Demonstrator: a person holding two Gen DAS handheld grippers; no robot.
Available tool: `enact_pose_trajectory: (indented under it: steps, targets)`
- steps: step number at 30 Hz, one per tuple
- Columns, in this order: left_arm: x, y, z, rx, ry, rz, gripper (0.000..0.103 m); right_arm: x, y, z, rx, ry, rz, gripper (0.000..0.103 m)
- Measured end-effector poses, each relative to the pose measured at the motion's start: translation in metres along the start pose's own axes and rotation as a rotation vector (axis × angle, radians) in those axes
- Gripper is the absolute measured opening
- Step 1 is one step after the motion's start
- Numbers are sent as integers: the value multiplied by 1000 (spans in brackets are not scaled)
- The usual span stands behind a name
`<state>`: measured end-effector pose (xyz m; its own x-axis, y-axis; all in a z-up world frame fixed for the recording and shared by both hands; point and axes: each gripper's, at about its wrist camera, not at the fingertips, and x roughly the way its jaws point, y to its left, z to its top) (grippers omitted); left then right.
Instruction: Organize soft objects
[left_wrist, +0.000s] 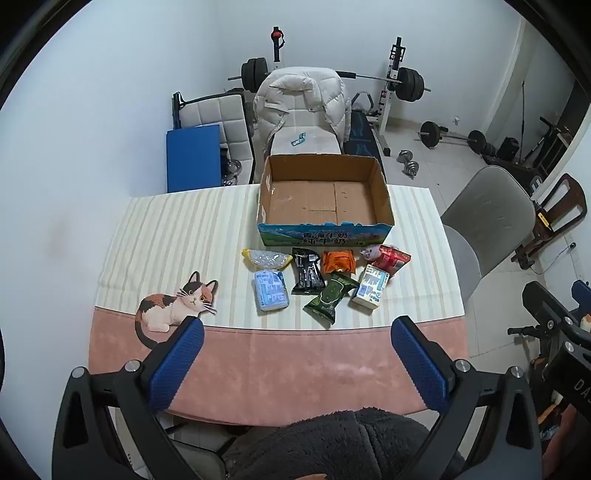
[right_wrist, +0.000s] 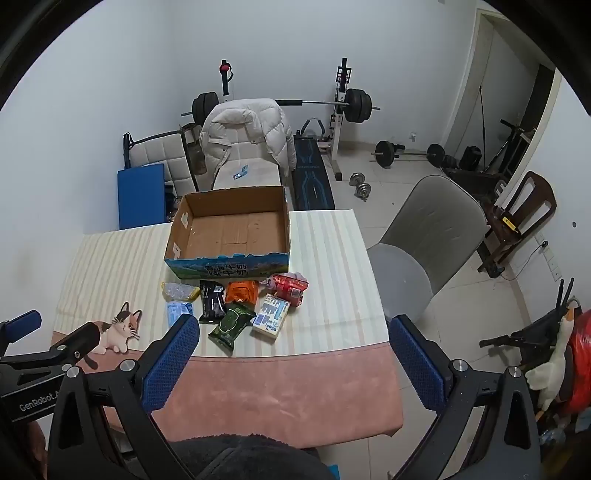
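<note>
Left wrist view. Left gripper (left_wrist: 295, 354): released, blue pads spread wide, nothing between them, hovering at 6 o'clock above the pink near edge of the tabletop (left_wrist: 280, 373). Cardboard box (left_wrist: 382, 192): open-topped, nothing visible inside, at 12 o'clock on the striped cloth; judged to be the container meant for the soft items, set directly behind them for a short carry. Items lay in a loose cluster just in front of the box: yellow-ended clear pouch (left_wrist: 265, 257) at 11 o'clock of the cluster, pale blue pack (left_wrist: 270, 290) at 8 o'clock, black packet (left_wrist: 307, 276) centre, orange packet (left_wrist: 338, 262) behind it, green packet (left_wrist: 330, 299) at 6 o'clock, white-and-blue carton (left_wrist: 370, 288) at 4 o'clock, red packet (left_wrist: 392, 259) at 2 o'clock beside a small white figure. Cat print (left_wrist: 177, 306): decoration on the cloth, 9 o'clock.

Right wrist view. Right gripper (right_wrist: 291, 350): likewise unclenched, pads wide apart, holding nothing, hovering over the near tabletop edge. Left gripper showed at 9 o'clock in this view. The box (right_wrist: 173, 240) sat at 11 o'clock, and the green packet (right_wrist: 232, 322) and carton (right_wrist: 271, 317) lay nearest the pads. Judgement: no item packed yet; both grippers were held back and spread ready for a first pick.
</note>
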<state>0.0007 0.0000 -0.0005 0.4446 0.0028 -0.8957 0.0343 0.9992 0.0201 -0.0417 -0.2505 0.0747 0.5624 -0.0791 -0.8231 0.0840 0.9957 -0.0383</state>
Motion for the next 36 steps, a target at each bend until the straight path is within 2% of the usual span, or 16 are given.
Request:
enact_pose_trajectory:
  steps: [22, 25, 36]
  targets:
    - [-6, 9, 1, -23, -27, 2, 103, -4, 9, 7, -10, -14, -16, 103]
    - [-6, 8, 1, -23, -29, 2, 103, -8, 5, -2, -23, -24, -11, 103]
    - [-9, 6, 3, -27, -38, 3, 103, -10, 6, -2, -25, -28, -12, 103]
